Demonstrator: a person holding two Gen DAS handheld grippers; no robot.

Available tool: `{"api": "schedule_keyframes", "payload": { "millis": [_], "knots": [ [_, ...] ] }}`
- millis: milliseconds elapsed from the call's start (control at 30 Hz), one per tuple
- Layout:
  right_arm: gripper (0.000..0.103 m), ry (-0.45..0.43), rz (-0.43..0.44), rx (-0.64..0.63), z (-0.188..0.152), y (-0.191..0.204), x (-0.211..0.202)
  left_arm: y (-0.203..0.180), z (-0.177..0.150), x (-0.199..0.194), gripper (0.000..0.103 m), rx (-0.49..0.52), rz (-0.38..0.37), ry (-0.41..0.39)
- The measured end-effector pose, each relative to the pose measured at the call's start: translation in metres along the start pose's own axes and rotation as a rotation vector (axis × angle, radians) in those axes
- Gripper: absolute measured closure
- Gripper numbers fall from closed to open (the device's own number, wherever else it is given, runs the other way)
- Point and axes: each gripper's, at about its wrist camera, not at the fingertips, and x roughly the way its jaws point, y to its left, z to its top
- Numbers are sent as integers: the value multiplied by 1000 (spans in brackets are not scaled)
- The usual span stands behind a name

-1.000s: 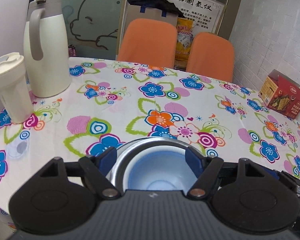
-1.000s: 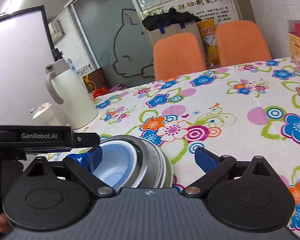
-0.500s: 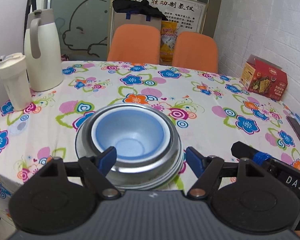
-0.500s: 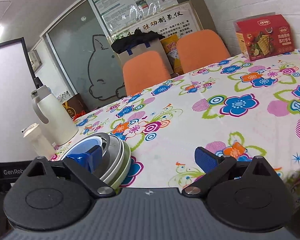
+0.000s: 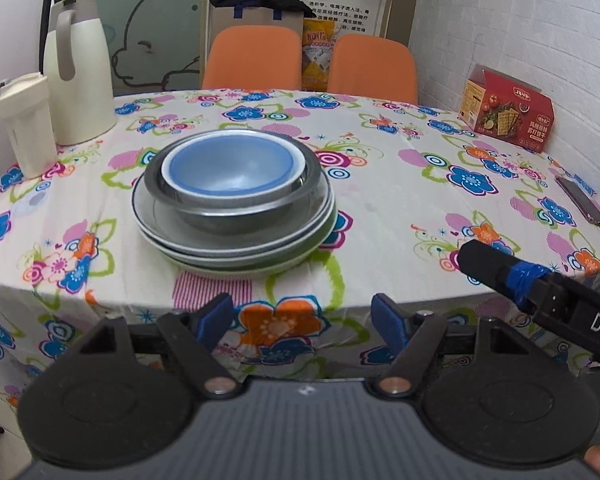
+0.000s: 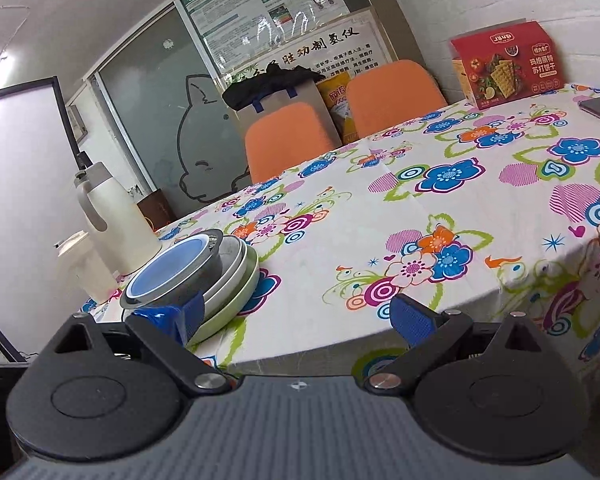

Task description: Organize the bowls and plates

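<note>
Item: one nested stack on the floral tabletop [image 5: 400,216], toward its near-left part. From the top down — blue bowl [image 5: 230,168] seated inside a steel bowl [image 5: 236,210], which sits on grey-white plates [image 5: 204,246], with a pale green plate [image 6: 236,296] lowest. The stack appears level and centred; no loose plate or bowl shows elsewhere in either view.

Left gripper [image 5: 303,322]: jaws spread wide, holding nothing, held off the near edge of the tabletop. The stack lies straight ahead and slightly left of its centreline, apart from both pads.

Right gripper [image 6: 300,320]: jaws likewise wide open and empty, low at the table edge. The stack lies ahead and well to its left; its left pad overlaps the stack only in the line of sight, and contact cannot be told.

Bystanders: cream thermos jug [image 5: 80,68] and lidded cup [image 5: 28,124] at far left, red cracker box [image 5: 508,112] and a dark phone [image 5: 580,200] at right, two orange chairs [image 5: 256,58] beyond.

Judgement: the organizing looks finished. Should any further touch be needed, the left gripper is the nearer and squarer to the stack — being round, the stack offers no preferred axis.
</note>
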Motion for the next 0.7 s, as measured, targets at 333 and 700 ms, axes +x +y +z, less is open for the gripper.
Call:
{"api": "schedule_keyframes", "payload": {
  "millis": [333, 700],
  "knots": [
    [16, 13, -20, -93, -16, 16, -25, -3, -29, -26, 29, -7, 13, -35],
    [16, -84, -90, -176, -20, 18, -52, -7, -35, -53, 29, 31, 37, -143]
  ]
}}
